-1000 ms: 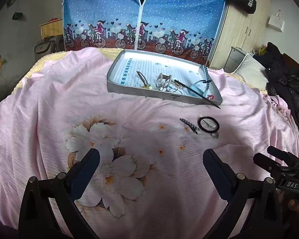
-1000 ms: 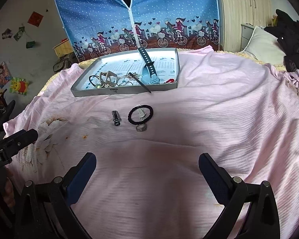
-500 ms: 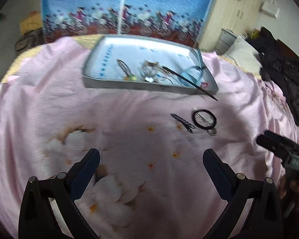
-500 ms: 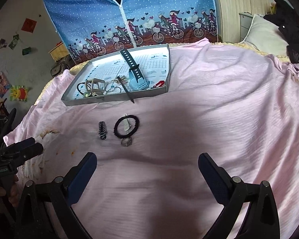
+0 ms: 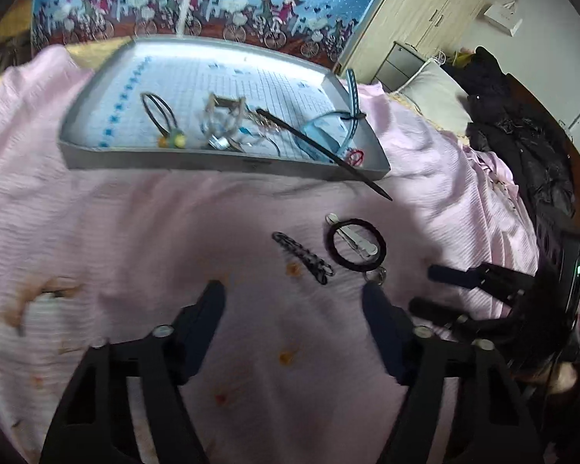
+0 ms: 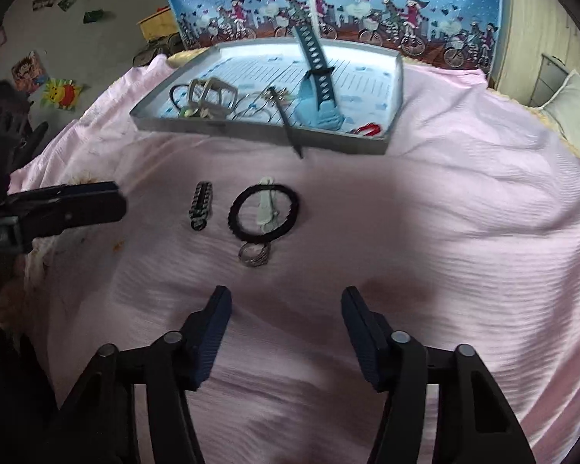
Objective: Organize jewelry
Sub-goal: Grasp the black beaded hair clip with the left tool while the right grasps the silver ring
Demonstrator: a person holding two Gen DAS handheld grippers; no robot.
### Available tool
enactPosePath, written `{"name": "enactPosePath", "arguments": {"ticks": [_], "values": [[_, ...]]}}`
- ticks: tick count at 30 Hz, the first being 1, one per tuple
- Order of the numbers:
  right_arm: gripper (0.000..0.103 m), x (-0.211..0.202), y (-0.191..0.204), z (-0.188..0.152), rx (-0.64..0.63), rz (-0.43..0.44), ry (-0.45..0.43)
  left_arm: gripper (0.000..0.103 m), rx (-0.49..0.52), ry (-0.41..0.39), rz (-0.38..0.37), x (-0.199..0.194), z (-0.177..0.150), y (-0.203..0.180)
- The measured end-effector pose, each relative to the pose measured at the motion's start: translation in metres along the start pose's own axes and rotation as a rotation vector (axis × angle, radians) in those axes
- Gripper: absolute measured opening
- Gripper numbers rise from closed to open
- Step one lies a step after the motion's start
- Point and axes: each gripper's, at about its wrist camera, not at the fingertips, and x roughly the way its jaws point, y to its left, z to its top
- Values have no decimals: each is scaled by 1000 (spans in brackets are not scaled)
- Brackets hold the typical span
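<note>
Now both claws have come down closer to the loose pieces on the pink bedspread (image 6: 444,232), and their fingers have narrowed since a second ago, though each is still apart and empty. Just ahead of the right claw (image 6: 286,328) lies the silver ring (image 6: 254,254), touching the black hair tie (image 6: 265,212); the black chain clip (image 5: 303,257) lies just ahead of the left claw (image 5: 294,317), short of the grey tray (image 5: 96,147).

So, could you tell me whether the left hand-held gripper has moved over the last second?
Yes: the left hand-held gripper moved forward toward the black hair tie and closed partway.
</note>
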Motion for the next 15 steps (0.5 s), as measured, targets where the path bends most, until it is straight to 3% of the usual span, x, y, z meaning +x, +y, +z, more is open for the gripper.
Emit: {"name": "enactPosePath", "arguments": {"ticks": [3,15], "values": [[44,8,3,-1,-10,6,19,48,10,18,-20,10,5,-2],[41,19,9,9,-47,11,-15,48,8,76,-57,41,18,0]]}}
